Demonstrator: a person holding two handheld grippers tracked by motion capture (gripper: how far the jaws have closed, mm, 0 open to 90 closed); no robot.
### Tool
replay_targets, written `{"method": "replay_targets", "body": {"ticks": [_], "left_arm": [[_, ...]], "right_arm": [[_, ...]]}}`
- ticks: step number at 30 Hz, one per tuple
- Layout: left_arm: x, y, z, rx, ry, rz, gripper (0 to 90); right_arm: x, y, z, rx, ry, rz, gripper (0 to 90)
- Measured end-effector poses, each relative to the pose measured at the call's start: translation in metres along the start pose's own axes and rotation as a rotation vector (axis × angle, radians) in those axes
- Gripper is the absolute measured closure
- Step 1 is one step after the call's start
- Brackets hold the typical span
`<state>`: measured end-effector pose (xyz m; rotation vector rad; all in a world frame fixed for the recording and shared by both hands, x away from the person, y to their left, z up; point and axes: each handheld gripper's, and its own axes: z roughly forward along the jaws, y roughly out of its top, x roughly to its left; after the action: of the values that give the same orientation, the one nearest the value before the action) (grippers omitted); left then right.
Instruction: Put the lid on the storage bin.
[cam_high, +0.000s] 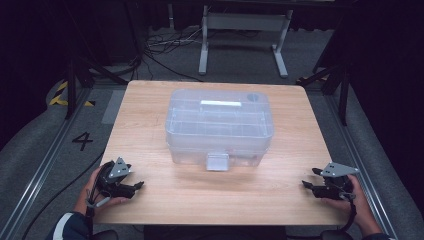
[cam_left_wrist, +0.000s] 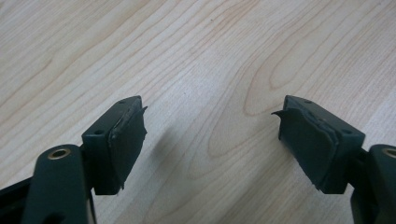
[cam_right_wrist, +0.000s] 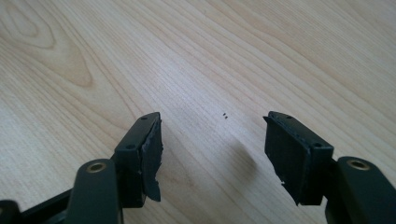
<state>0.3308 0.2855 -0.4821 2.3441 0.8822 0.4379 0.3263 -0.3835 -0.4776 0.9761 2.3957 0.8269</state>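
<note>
A clear plastic storage box (cam_high: 219, 125) with a lid and a front latch (cam_high: 217, 161) stands in the middle of the wooden table (cam_high: 150, 130). My left gripper (cam_high: 136, 186) rests low at the table's front left corner, held in a hand, well apart from the box. In the left gripper view its jaws stand wide with bare wood between the pads (cam_left_wrist: 128, 140), so the left gripper (cam_left_wrist: 210, 135) is open. My right gripper (cam_high: 306, 185) sits near the front right corner, pointing inward. The right gripper (cam_right_wrist: 212, 147) is open too, over bare wood.
Beyond the table's far edge stands a white metal frame (cam_high: 240, 30) on grey carpet with loose cables (cam_high: 160, 47). Dark stands flank both sides. A floor mark "4" (cam_high: 82, 141) lies left of the table. The box leaves wide strips of table on every side.
</note>
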Motion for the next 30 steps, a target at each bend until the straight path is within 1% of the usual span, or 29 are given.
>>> {"method": "replay_targets", "body": {"ticks": [2,3,4,6,8,10,11,13,16,30], "left_arm": [[0.001,-0.004,0.0,-0.012,-0.013,-0.027,21.7],[0.001,-0.004,0.0,-0.012,-0.013,-0.027,20.9],[0.001,-0.006,-0.001,-0.021,-0.006,-0.034,20.9],[0.002,-0.011,-0.002,-0.027,-0.014,-0.06,20.2],[0.003,-0.015,-0.003,-0.041,-0.027,-0.091,18.5],[0.004,-0.02,-0.002,-0.059,-0.041,-0.132,17.4],[0.005,-0.022,-0.002,-0.068,-0.04,-0.147,16.3],[0.004,-0.023,-0.003,-0.067,-0.033,-0.156,16.1],[0.004,-0.023,-0.003,-0.067,-0.032,-0.161,16.1],[0.003,-0.023,-0.003,-0.064,-0.021,-0.175,15.2]], "right_arm": [[-0.001,-0.004,0.0,-0.018,0.013,0.025,36.0],[-0.002,-0.007,-0.001,-0.027,0.018,0.048,34.9],[-0.002,-0.007,-0.001,-0.027,0.018,0.048,34.9],[-0.003,-0.013,-0.002,-0.05,0.027,0.092,33.7],[-0.004,-0.018,-0.003,-0.068,0.036,0.129,31.3],[-0.005,-0.023,-0.004,-0.082,0.047,0.166,30.3],[-0.005,-0.025,-0.004,-0.088,0.052,0.178,28.8],[-0.006,-0.026,-0.005,-0.081,0.045,0.195,26.4],[-0.006,-0.026,-0.005,-0.081,0.045,0.201,26.1],[-0.006,-0.026,-0.004,-0.082,0.042,0.197,25.6]]}}
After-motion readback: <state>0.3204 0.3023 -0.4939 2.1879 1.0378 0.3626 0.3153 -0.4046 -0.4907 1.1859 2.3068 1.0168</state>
